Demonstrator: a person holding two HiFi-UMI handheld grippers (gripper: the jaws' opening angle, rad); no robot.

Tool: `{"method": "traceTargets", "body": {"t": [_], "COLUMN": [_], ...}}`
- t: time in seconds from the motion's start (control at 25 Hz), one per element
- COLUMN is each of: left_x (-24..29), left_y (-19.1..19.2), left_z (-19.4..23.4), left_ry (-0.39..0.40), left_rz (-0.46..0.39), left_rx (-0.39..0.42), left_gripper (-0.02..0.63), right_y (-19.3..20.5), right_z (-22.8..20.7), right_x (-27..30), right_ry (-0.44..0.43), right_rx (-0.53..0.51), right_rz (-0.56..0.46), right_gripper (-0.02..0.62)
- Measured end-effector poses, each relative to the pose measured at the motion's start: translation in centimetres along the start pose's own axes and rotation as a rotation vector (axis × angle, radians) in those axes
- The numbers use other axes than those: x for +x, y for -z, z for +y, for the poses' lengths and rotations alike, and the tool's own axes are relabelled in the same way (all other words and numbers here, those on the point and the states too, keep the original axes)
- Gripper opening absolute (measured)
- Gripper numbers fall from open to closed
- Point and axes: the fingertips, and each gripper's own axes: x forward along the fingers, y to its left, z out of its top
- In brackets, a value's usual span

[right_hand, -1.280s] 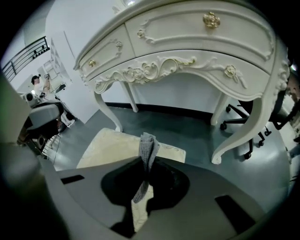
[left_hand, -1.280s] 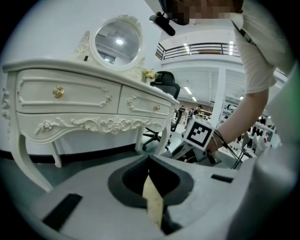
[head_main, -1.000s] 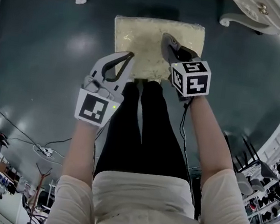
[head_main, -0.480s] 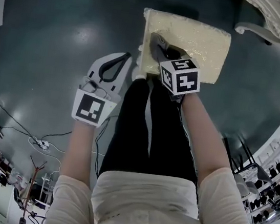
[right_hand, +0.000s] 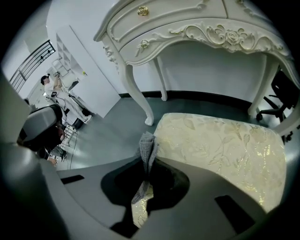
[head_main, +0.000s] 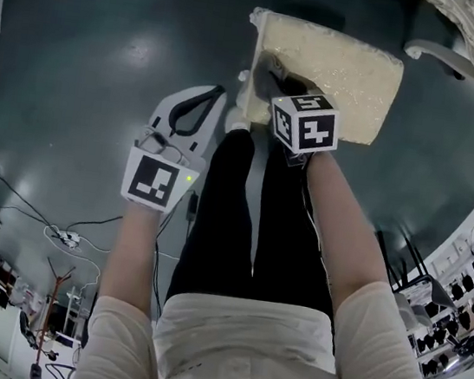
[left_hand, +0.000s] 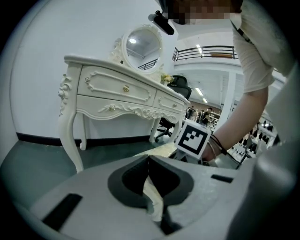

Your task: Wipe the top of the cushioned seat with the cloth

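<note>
Over the cream brocade cushioned seat (head_main: 350,69), right tongs (head_main: 270,68) pinch the limp-looking grey knitted cloth (right_hand: 147,147) by a fold; left tongs (head_main: 219,94) closed, empty.

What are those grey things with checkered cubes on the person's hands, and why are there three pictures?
Those are not robot hands. A person holds a hand-held gripper in each hand, a pincer tool with two jaws. One picture comes from a camera on the person's head, looking down at their own arms and legs. The other two come from small cameras riding on each tool, looking along its jaws. The right hand-held gripper pinches a grey cloth at the edge of the cream cushioned seat. The left hand-held gripper has its jaws closed with nothing in them, off to the side over the dark floor. Behind the seat stands a white dressing table with a round mirror.
</note>
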Motion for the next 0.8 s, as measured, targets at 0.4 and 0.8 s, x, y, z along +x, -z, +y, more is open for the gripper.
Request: {"method": "traceTargets", "body": {"t": [0.4,0.8], "left_x": [3.0,6.3], "left_y": [-0.8,-1.0], "left_z": [-2.6,-7.6], "left_ry": [-0.003,0.014], "left_rz": [0.001,0.017], "left_rx": [-0.004,0.004], "left_gripper": [0.002,0.002], "right_y": [0.9,2.9], "right_z": [-3.4,-7.8], "right_x": [-1.7,-4.4], "right_ry": [-0.021,-0.022], "right_rx": [-0.009,0.006], "right_rz": [-0.011,-0.036], "right_gripper": [0.028,0.028]}}
